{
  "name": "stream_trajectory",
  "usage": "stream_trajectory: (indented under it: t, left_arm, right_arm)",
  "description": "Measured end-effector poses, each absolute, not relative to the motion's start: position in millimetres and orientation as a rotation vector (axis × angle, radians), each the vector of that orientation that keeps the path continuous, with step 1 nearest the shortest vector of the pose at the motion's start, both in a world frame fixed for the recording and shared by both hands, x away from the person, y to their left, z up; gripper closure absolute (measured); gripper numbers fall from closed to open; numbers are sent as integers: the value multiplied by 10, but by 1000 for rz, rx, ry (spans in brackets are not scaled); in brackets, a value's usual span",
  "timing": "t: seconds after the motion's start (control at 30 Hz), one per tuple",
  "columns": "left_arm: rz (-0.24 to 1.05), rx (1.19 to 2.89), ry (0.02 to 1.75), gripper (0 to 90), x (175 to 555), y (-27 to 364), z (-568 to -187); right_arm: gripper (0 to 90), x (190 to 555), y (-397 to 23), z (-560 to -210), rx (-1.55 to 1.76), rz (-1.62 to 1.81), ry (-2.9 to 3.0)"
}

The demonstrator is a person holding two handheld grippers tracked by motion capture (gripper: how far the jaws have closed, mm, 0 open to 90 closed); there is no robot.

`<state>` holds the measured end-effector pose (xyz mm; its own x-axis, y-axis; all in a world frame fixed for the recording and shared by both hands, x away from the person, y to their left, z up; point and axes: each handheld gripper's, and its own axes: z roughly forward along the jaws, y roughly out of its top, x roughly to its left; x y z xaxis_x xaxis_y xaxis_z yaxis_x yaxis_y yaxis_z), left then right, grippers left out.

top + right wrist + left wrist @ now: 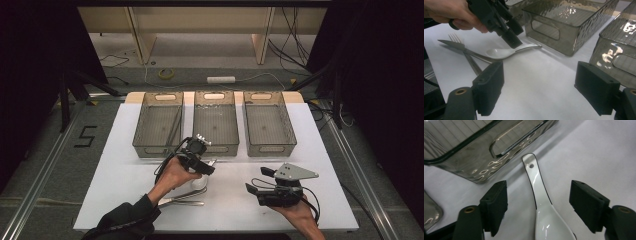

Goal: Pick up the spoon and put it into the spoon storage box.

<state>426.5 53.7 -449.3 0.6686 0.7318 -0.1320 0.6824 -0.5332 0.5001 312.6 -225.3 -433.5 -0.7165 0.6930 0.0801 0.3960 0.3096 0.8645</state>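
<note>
The left claw (537,202) hangs low over a white spoon (541,202) that lies flat on the desk (604,152). Its jaws stand well apart, one on each side of the spoon where the handle widens into the bowl, and neither pad touches it. The spoon's handle runs away from the claw, its holed tip ending just short of the nearest bin (481,152), whose cut-out handle faces the claw. The bowl end lies closest to the claw, under its body.

From above, the left claw (200,157) sits just in front of the gap between the left bin (141,135) and the middle bin (197,131), tipped down toward the desk (125,175), with the spoon's bowl (199,182) peeking out beneath the hand. A fork (187,194) and a knife (182,203) lie side by side just behind that claw, nearer the person.

The right claw (539,90) rests off to the side, held level above bare desk, jaws wide and with nothing between them. Ahead of it the left claw (507,31) bends over the spoon (506,52), and beyond the spoon lie the fork (457,41) and knife (461,48), crossing each other. The middle bin (554,32) stands ahead and to the right of its jaws, and the right bin (616,57) close beside its right jaw. In the high view the right claw (255,182) points across the desk toward the spoon, with its grey plate (295,172) on top, in front of the right bin (287,131).
</note>
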Motion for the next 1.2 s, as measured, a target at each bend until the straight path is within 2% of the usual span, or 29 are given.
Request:
stream_trajectory:
  t: [0.17,0.53,0.6,0.87,0.9,0.97,1.2]
  left_arm:
    - [114,2419,1093,409,4294,481,-4576]
    - [120,2476,1065,508,4287,392,-4665]
    - [128,2479,1072,561,4298,403,-4661]
    - [159,2500,1047,645,4285,393,-4660]
    - [169,2503,1045,694,4287,396,-4660]
    - [163,2497,1054,719,4294,408,-4661]
    - [173,2502,1037,739,4289,406,-4660]
  right_arm:
    - [243,3125,-2246,-4334,982,1359,2280]
    - [243,3128,-2233,-4340,972,1356,2282]
    - [244,3123,-2230,-4338,971,1354,2285]
    - [246,3125,-2221,-4342,969,1344,2288]
    - [245,3124,-2220,-4342,965,1343,2291]
    - [246,3124,-2216,-4345,962,1347,2288]
    - [246,3120,-2215,-4342,963,1346,2290]
